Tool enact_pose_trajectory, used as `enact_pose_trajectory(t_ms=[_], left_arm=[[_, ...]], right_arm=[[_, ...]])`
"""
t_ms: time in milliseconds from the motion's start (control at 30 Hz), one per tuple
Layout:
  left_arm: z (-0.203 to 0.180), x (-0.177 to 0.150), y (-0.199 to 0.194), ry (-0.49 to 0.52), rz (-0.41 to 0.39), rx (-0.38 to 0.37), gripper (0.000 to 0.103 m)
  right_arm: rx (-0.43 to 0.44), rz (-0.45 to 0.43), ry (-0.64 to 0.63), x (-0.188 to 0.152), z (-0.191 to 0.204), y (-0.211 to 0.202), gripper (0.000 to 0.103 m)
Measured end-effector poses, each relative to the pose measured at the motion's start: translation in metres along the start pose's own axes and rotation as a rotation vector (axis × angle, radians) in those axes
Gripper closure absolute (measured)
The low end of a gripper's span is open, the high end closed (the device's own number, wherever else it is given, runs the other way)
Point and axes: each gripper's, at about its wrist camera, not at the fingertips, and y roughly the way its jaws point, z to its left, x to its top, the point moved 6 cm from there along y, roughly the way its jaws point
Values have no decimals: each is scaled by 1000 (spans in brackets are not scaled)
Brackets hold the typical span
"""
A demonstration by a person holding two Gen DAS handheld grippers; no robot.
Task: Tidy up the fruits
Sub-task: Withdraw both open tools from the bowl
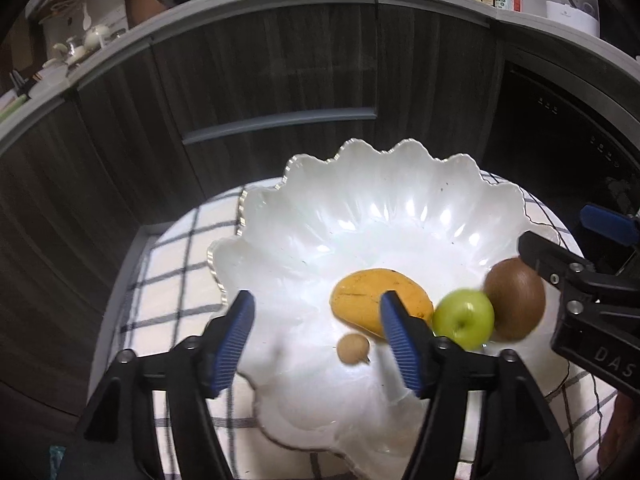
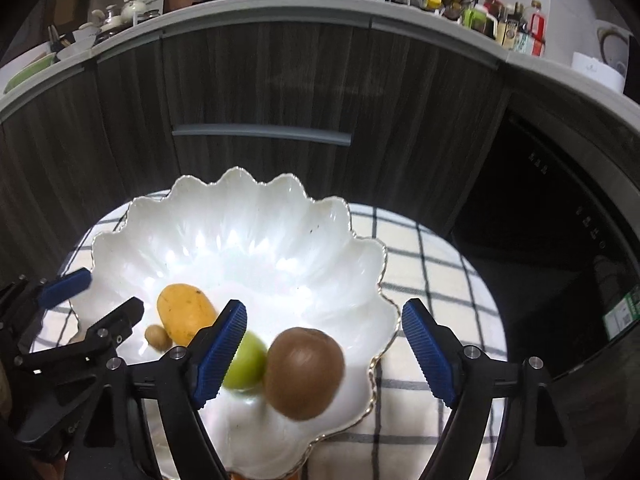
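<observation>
White scalloped ceramic bowl with gilt rim (image 1: 304, 184) (image 2: 240, 208): set on a round table under a white cloth with dark check lines (image 1: 176, 264) (image 2: 432, 264), in front of dark wood-grain kitchen cabinets (image 1: 280, 80).

Contents of bowl, all toward the near side:
- Yellow-orange oval mango (image 1: 360, 300) (image 2: 182, 312), lying on the bowl floor.
- Small round tan fruit (image 1: 353, 349) (image 2: 157, 337), just beside the mango's near end; touching or apart, cannot tell.
- Green apple (image 1: 464, 318) (image 2: 248, 366), blurred, stem dimple facing the left wrist view, between mango and kiwi.
- Brown oval kiwi (image 1: 516, 298) (image 2: 306, 372), blurred, against the apple, nearest the bowl's right-hand rim.

Left gripper (image 1: 316, 340) (image 2: 102, 294), black frame with ribbed blue pads: jaws parted, nothing between the pads; poised over the bowl, right finger overlapping the mango in its own view.

Right gripper (image 2: 324, 344) (image 1: 560, 236), same make: jaws spread wide, pads clear of any fruit; kiwi and apple lying loose beneath the gap, apple partly hidden behind the left finger.

Grey countertop (image 2: 280, 4) above cabinets: dark wok, saucepan, bottles, crockery.
</observation>
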Motion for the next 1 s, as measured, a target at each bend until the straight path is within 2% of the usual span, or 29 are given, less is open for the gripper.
enact_pose_trajectory(t_ms=[133,433,600,1000], left_arm=[[4,5,-18,-4,-37,24,14],[9,2,-62,-27,-94,33,9],[11,-14,-87,-44,-105,32,4],[6,-51,-134,-27,-143,44,1]], right_arm=[[-14,-28,18,3,-4,-17,15],[-22,-65,50,-3,-7,-64,15],[-14,-74,49,-14,-3,-86,15],[-9,-75,48,-53,0,-128,15]])
